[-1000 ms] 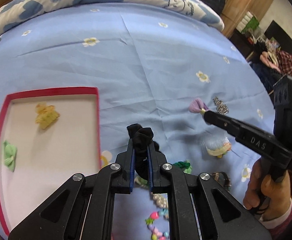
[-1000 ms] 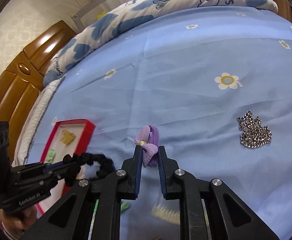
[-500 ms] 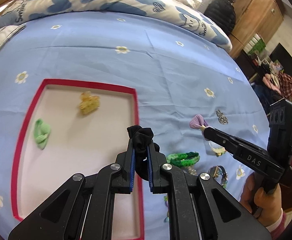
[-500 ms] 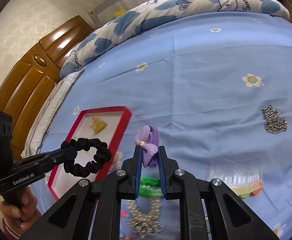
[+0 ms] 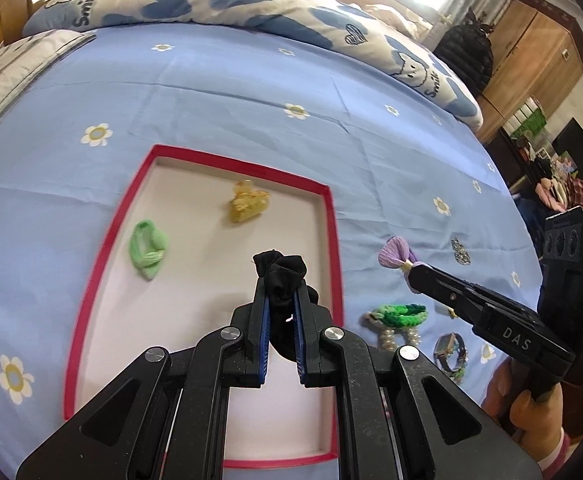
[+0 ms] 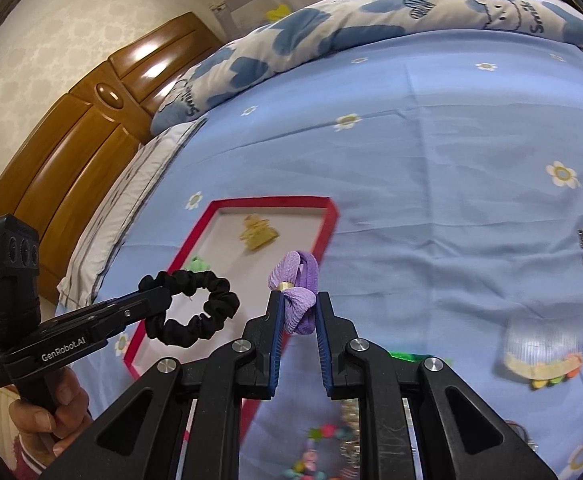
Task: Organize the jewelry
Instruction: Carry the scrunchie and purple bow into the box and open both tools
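While green band (image 5: 147,249) and yellow clip (image 5: 247,201) occupy the tray (image 5: 333,240), bracelets (image 5: 397,314) lie beside it.

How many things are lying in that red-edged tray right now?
2: a yellow hair clip near the tray's far side and a green hair tie by its left edge. The near part is hidden behind the tool.
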### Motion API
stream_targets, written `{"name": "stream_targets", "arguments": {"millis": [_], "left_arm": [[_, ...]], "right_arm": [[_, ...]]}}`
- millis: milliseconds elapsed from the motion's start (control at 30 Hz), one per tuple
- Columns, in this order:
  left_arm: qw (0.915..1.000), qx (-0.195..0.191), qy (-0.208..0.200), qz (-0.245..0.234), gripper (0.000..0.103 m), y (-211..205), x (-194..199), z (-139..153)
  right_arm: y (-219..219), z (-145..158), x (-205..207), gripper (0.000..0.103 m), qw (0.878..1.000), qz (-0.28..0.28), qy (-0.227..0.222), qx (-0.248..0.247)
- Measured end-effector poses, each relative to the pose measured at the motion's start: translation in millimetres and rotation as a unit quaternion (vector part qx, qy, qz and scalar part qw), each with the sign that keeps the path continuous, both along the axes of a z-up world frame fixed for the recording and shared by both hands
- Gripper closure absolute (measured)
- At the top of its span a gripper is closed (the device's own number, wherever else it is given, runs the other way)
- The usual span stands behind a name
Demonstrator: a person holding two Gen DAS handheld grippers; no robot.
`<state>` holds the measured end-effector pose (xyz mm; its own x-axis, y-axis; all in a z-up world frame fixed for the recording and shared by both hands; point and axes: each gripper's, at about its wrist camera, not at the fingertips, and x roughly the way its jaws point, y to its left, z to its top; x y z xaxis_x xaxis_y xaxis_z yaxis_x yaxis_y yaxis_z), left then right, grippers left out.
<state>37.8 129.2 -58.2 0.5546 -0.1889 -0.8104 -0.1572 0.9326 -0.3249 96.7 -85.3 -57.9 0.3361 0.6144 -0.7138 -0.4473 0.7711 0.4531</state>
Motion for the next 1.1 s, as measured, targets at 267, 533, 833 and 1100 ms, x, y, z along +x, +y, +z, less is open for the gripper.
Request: {"name": "stream_targets", "arguments": {"millis": [267, 533, 833, 1100], "left_arm": [[0.9999, -0.002, 0.002, 0.017, 0.094, 24, -2, -7], [0.9994, -0.012, 0.009, 0.031, 0.094, 46, 6, -25], [0.9983, 0.004, 0.043, 0.04, 0.094, 58, 20, -56], [0.9962, 0.018, 0.073, 0.045, 0.092, 61, 22, -77]], "right_arm": [[33, -5, -2, 0.087, 1.0, 0.024, 0.004, -0.004], [68, -20, 6, 0.087, 0.999, 0.044, 0.016, -0.021], [95, -44, 16, 0.084, 0.997, 0.058, 0.034, -0.046], [104, -60, 20, 0.082, 0.995, 0.065, 0.047, -0.062]]}}
